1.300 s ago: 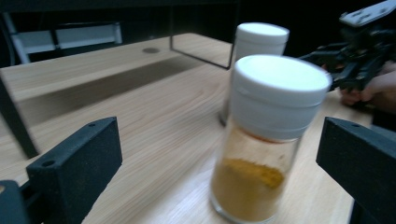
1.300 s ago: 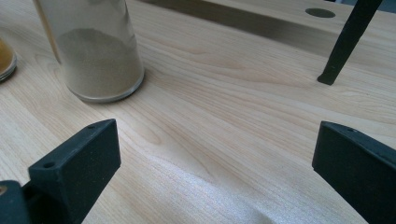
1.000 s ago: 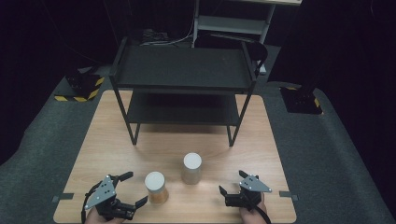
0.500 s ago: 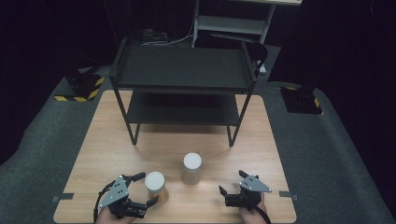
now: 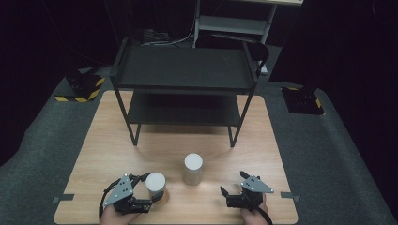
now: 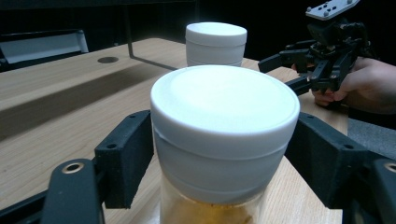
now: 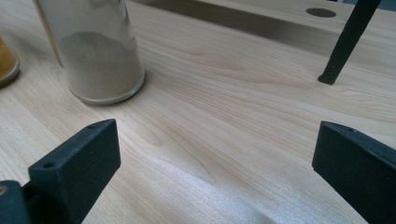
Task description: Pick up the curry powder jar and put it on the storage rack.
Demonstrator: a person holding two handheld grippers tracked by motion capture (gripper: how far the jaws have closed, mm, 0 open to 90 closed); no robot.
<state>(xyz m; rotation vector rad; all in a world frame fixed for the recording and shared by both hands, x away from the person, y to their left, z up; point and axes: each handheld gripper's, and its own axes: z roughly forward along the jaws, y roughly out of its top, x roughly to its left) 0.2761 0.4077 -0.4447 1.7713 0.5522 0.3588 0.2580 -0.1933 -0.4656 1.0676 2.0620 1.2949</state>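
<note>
The jar [image 5: 156,187] with a white lid and yellow stuff inside stands upright near the front edge of the table [image 5: 112,140]. The left gripper [image 5: 143,193] has just been closing its jaws, and the jar is between them; both pads look to be touching the lid's sides. A second jar [image 5: 193,168], with brown powder, stands close by, a bit farther back. The right gripper [image 5: 230,189] sits apart to the right with its jaws spread over bare wood. A black shelf [image 5: 183,70] stands behind.
</note>
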